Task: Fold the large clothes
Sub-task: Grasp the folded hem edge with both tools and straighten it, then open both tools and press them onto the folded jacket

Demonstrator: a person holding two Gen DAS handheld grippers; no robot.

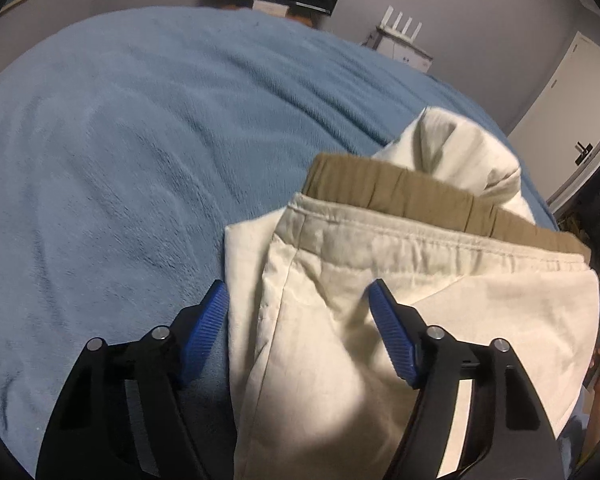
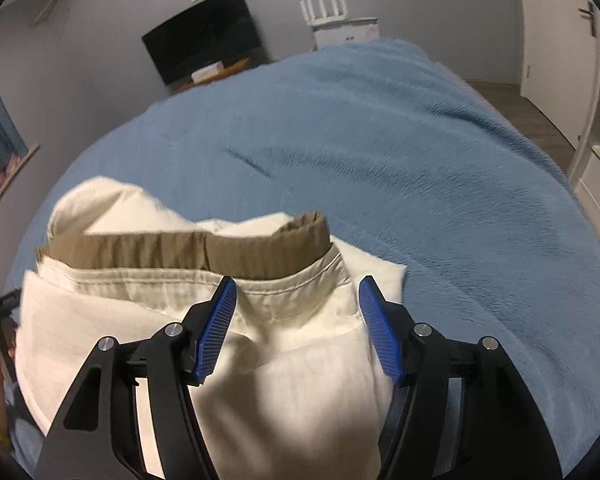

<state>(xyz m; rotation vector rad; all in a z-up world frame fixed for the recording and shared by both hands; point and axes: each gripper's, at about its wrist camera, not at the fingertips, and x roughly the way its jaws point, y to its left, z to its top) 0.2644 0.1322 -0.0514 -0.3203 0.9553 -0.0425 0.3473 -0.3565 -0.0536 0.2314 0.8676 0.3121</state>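
Clothes [image 1: 400, 308] lie in a folded stack on the blue blanket [image 1: 120, 160] of the bed, near the edge where the person stands. On top is a cream piece with a stitched hem turned away from the cameras. Under it a tan waistband [image 1: 420, 196] shows, and behind that a loose cream lump [image 1: 456, 152] sticks out, not yet flat.

The left gripper [image 1: 298, 300] is spread wide and holds nothing. It hovers over the left edge of the stack, one pad above the blanket and the other above the cream cloth. The right gripper [image 2: 298, 296] is also spread wide and empty, over the right end of the stack, with the hem just ahead of its tips. I judge that both are placed at the two ends so that the stack can be taken or pressed evenly, without twisting.

The stack seems nearly finished, because the layers are already aligned at the hem. The lump at the back is probably the part that needs tucking or smoothing. Soft cloth like this may slide apart if only the top layer is pinched.

A dark screen [image 2: 204, 40] hangs on the far wall.
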